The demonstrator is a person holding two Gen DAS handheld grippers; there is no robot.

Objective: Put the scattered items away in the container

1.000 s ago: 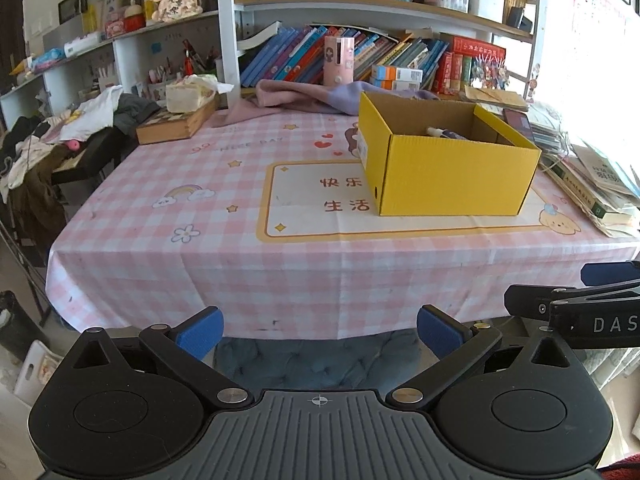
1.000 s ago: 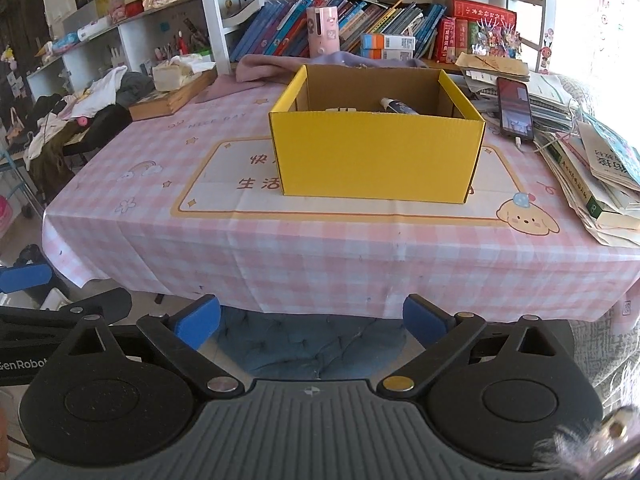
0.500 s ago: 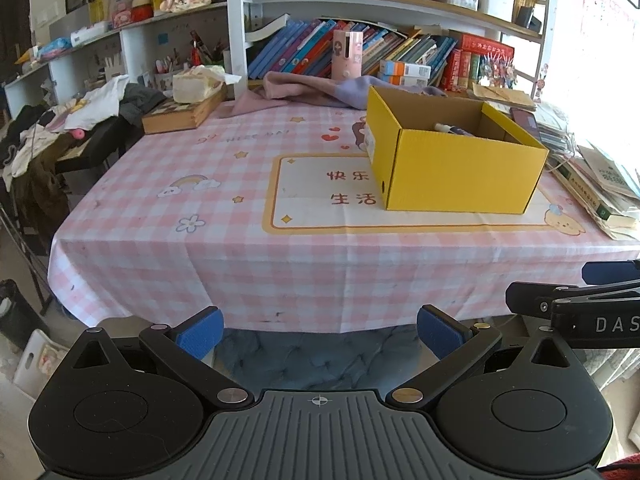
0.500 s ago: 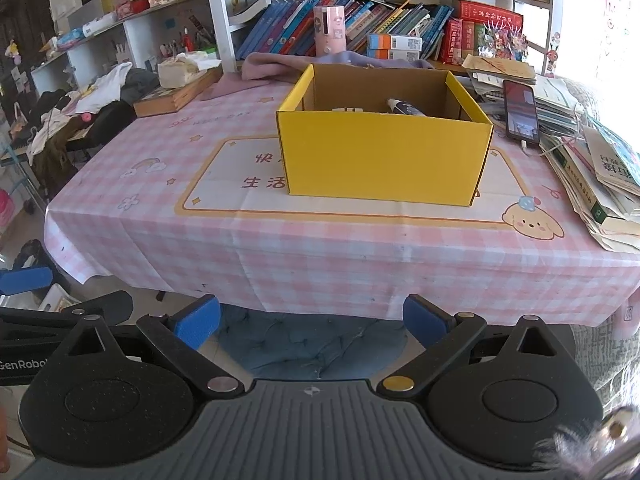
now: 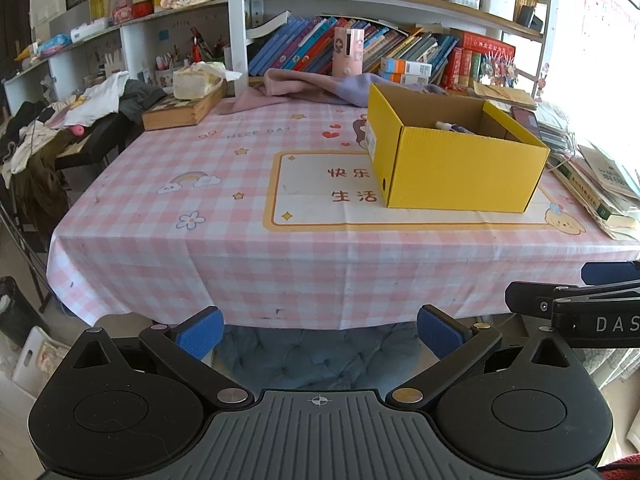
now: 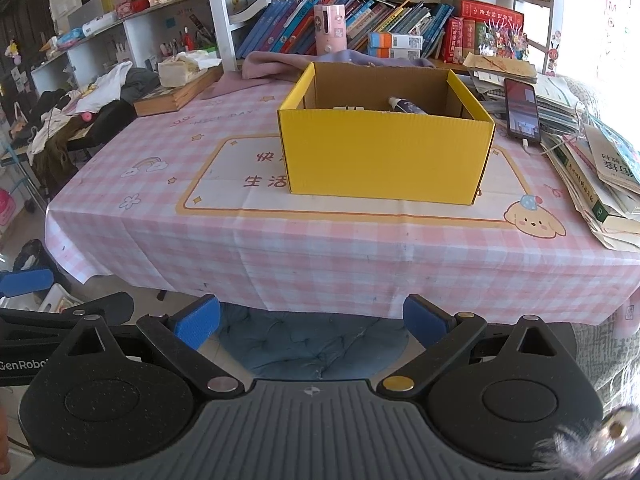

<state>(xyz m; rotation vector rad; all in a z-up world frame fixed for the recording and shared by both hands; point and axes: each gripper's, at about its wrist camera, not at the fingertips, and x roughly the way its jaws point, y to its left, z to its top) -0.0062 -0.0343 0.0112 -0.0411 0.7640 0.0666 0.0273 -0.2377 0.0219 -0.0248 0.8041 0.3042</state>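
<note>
Both grippers, left (image 5: 319, 330) and right (image 6: 311, 322), are hanging wide apart and empty off the table's (image 6: 360, 256) near edge. The box (image 6: 386, 152) is sitting mid-table toward the right edge, holding a marker (image 6: 406, 105).

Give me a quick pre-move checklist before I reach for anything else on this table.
1. Left gripper open and holding nothing: ok.
2. Right gripper open and holding nothing: ok.
3. Yellow box upright on the tablecloth, top open: ok.
4. Items already in the box: a marker lies inside, a white item beside it; the rest of the contents cannot tell.
5. Loose items left on the pink check cloth in front of the box: none seen, ok.
6. Phone with its cable on the book pile right of the box, whether it counts as clutter: cannot tell.
</note>
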